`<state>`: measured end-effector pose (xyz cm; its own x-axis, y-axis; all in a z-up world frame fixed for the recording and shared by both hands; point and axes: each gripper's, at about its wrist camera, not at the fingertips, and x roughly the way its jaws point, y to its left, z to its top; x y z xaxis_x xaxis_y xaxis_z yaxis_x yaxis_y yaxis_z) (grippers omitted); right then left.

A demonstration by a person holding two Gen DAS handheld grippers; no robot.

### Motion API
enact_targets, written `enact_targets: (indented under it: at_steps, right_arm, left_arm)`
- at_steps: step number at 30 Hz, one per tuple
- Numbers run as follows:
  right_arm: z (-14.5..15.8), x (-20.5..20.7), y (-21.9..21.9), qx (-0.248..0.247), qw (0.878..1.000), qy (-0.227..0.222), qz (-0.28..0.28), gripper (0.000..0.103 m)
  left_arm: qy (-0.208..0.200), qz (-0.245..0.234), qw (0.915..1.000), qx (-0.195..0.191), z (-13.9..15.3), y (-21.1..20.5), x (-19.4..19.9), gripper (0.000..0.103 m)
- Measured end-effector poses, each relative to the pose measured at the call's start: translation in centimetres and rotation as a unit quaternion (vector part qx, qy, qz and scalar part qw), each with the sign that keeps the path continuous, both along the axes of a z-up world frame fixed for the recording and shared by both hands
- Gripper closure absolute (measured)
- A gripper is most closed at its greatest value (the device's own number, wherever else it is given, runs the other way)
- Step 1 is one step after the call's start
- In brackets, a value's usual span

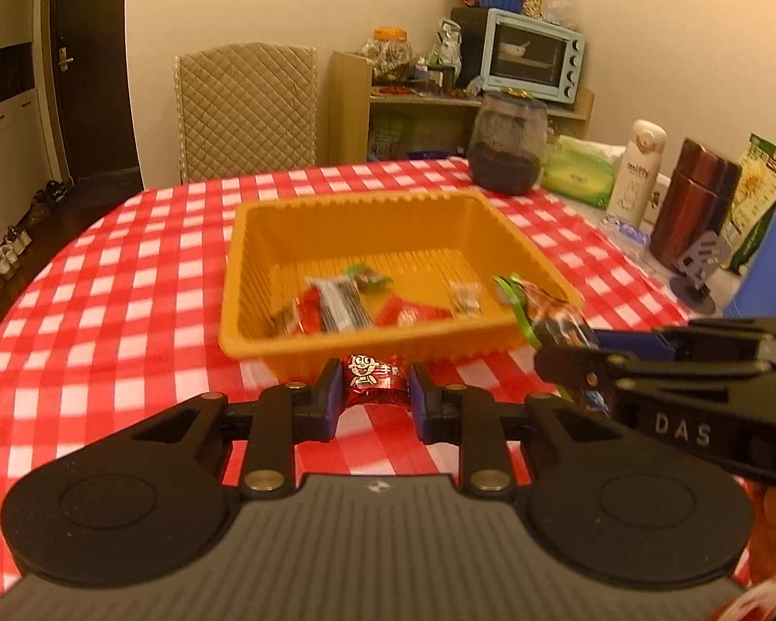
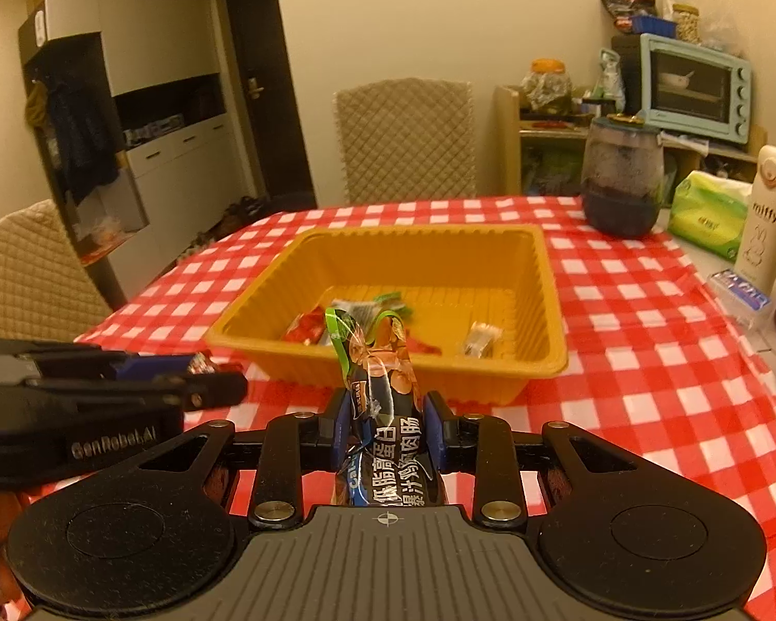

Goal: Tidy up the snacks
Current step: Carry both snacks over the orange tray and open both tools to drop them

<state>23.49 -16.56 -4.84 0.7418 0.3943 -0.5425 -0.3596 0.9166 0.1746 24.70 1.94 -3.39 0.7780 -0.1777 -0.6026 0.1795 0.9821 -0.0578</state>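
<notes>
An orange plastic basket [image 1: 264,238] [image 2: 548,279] stands on the red-checked tablecloth and holds several small snack packets [image 1: 336,305] [image 2: 310,328]. My left gripper [image 1: 375,383] is shut on a small red candy with a cartoon face [image 1: 371,375], just in front of the basket's near wall. My right gripper [image 2: 385,416] is shut on a long dark sausage packet with a green-edged top [image 2: 383,372], which points up toward the basket. In the left wrist view that right gripper [image 1: 584,357] and its sausage packet [image 1: 543,310] hang over the basket's near right corner. From the right wrist the left gripper [image 2: 202,370] shows at left.
A dark glass jar [image 1: 507,150] [image 2: 623,176], a green tissue pack [image 1: 579,171] [image 2: 709,212], a white bottle [image 1: 636,171] [image 2: 765,212] and a brown flask [image 1: 693,202] line the table's far right side. A quilted chair [image 1: 245,108] [image 2: 406,139] stands behind the table, another chair [image 2: 26,274] at left.
</notes>
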Motion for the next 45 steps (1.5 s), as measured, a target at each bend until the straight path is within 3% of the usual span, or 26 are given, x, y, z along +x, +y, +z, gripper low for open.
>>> enact_targets:
  at_steps: [9, 23, 45]
  right_arm:
    - [1.3, 2.2, 0.5, 0.011, 0.999, -0.008, -0.030, 0.073]
    - [1.8, 7.7, 0.5, 0.042, 0.996, 0.001, -0.073, 0.073]
    - [-0.1, 12.5, 0.4, 0.040, 0.994, 0.024, -0.098, 0.073]
  left_arm:
    - [-0.016, -0.005, 0.9999, 0.001, 1.2, 0.7, 3.3, 0.079]
    - [-0.015, 0.009, 0.9994, -0.031, 1.6, 2.6, 8.1, 0.079]
    - [0.011, 0.010, 0.9997, -0.018, -0.9, 1.4, 12.9, 0.079]
